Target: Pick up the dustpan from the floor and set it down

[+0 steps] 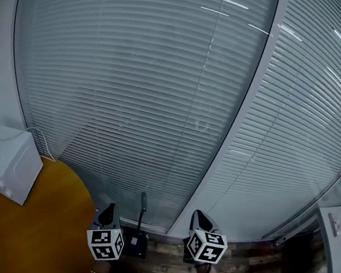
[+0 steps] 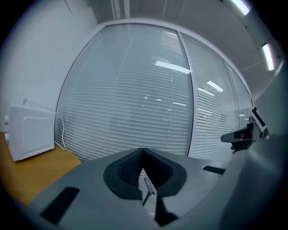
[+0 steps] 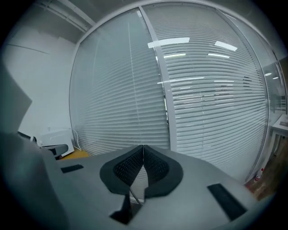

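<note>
Left gripper (image 2: 143, 151): mine; jaws fully closed, pads meeting tip to tip; nothing gripped; aimed at the blinds
Left marker cube (image 1: 105, 243): bottom edge of the head view, left of centre; black-and-white squares face up
Right gripper (image 3: 143, 147): also closed tight, pads touching along the front edge; empty; aimed at the same wall
Right marker cube (image 1: 206, 246): bottom edge of the head view, right of centre; level with the left one
Dustpan (image 1: 135, 243): dark; on the floor at the foot of the blind wall; in the head view it sits between my two grippers, just beside the left one; neither gripper holds it
Dustpan handle (image 1: 143, 206): slim, dark; stands upright from the pan against the blinds
Blinds (image 1: 138, 99): pale horizontal slats; fill most of every view; ceiling lights reflect in the glass
Frame post (image 1: 246, 110): pale upright; splits the blinds into two panels; its foot lands near the right gripper in the head view
Table (image 1: 21, 232): orange top with a rounded edge; lower left, beside the left gripper
White box (image 1: 7, 164): on the table's far side, close to the wall
Cable (image 1: 40, 140): thin, white; loops off the box toward the blinds
Floor (image 1: 253, 269): mixed wood planks; visible lower right
Cabinet (image 1: 336, 235): white; right edge of the head view; details too small to read
</note>
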